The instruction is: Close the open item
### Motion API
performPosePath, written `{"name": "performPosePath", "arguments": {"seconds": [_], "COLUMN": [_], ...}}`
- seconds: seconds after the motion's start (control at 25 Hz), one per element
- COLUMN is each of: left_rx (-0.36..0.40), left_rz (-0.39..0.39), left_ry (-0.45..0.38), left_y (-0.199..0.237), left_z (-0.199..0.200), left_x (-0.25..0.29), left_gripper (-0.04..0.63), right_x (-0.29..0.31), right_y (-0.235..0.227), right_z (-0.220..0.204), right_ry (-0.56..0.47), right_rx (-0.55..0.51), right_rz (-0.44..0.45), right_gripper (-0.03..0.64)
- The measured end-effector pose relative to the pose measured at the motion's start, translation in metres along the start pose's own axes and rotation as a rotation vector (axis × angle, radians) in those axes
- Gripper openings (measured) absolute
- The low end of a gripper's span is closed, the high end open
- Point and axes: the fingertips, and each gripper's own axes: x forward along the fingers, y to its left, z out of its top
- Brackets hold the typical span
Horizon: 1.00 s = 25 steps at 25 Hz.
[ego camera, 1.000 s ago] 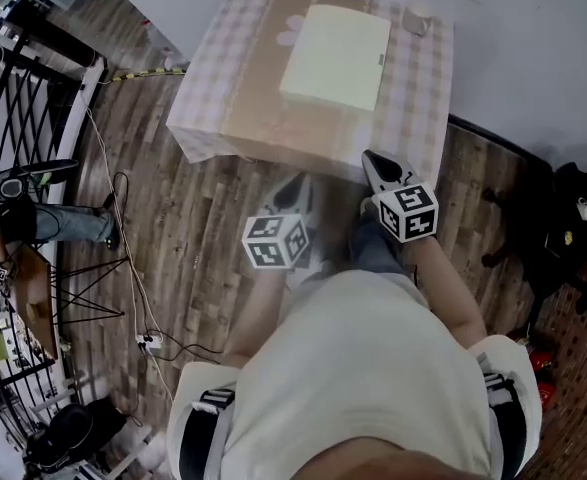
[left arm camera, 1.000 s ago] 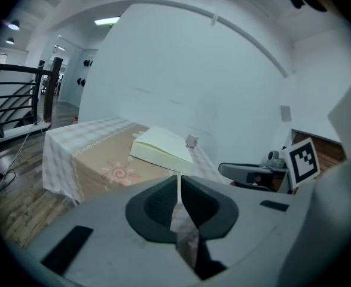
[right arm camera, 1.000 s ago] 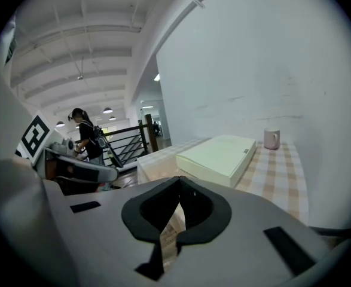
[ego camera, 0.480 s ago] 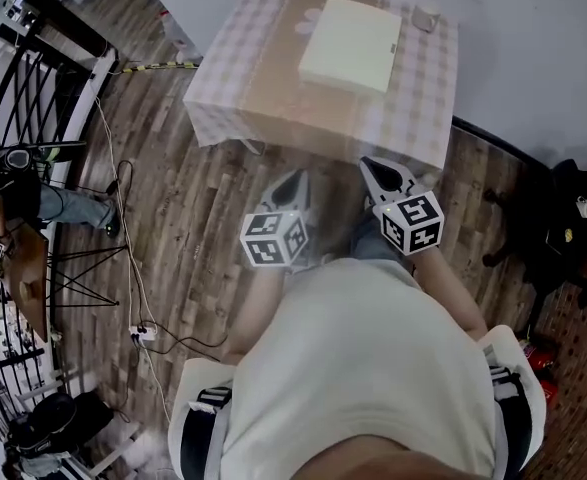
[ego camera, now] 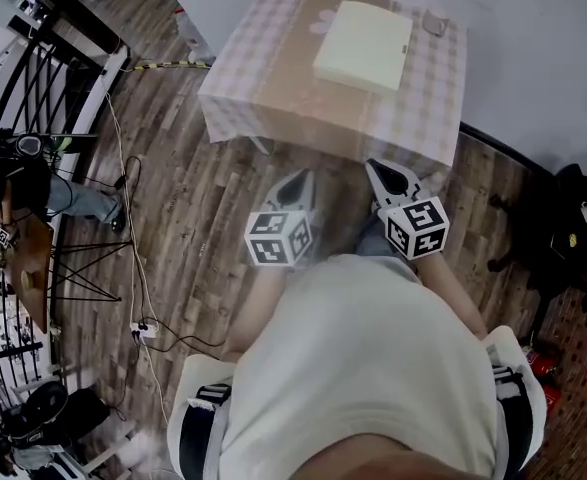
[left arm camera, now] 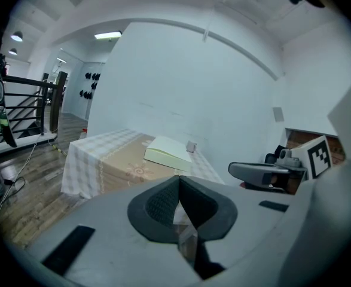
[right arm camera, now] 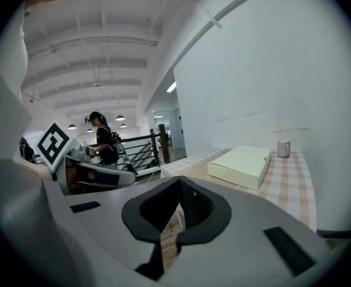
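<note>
A pale yellow box (ego camera: pixel 363 46) lies flat on the checked tablecloth of the table (ego camera: pixel 273 88), its lid down. It also shows in the left gripper view as the box (left arm camera: pixel 169 151) and in the right gripper view as the box (right arm camera: pixel 241 165). My left gripper (ego camera: pixel 295 183) hangs over the wooden floor, short of the table's front edge, shut and empty (left arm camera: pixel 179 181). My right gripper (ego camera: pixel 378 168) is beside it, just before the tablecloth's hem, with jaws together and nothing between them (right arm camera: pixel 180 181). Neither touches the box.
A small cup (ego camera: pixel 435 25) stands at the table's far right corner, by the white wall. A black railing (ego camera: pixel 33 78), a tripod and cables (ego camera: pixel 133 268) are on the floor at left, with a person (right arm camera: pixel 106 145) beyond. Dark gear (ego camera: pixel 563 238) sits at right.
The table and box now sit farther off and smaller in the head view. Both grippers have drawn back from the table's front edge; the right tip no longer overlaps the cloth.
</note>
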Motion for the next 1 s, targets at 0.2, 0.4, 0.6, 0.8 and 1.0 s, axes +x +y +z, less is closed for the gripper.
{"name": "performPosePath", "arguments": {"seconds": [0.2,0.4,0.6,0.8,1.0], "left_rx": [-0.001,-0.007,-0.015,-0.020,-0.022], "left_rz": [0.001,-0.001,0.003,0.003,-0.001], "left_ry": [-0.004,0.000,0.003,0.009,0.012], "left_y": [0.001,0.002,0.003,0.004,0.002], "left_z": [0.001,0.000,0.000,-0.001,-0.003], "left_x": [0.001,0.002,0.002,0.001,0.003], "left_gripper": [0.005,0.005,0.005,0.005,0.005], "right_x": [-0.002,-0.002,-0.002,-0.001,-0.001], "right_y": [-0.004,-0.007,-0.006,-0.003,-0.005], "right_z": [0.004,0.008,0.011,0.013,0.014], "right_ry": [-0.020,-0.028,-0.032,-0.034,-0.039], "right_rx": [0.002,-0.010,-0.014,-0.018,-0.021], "right_rz": [-0.023,-0.033,-0.024,-0.016,-0.010], "right_gripper": [0.000,0.000,0.000,0.000,0.000]}}
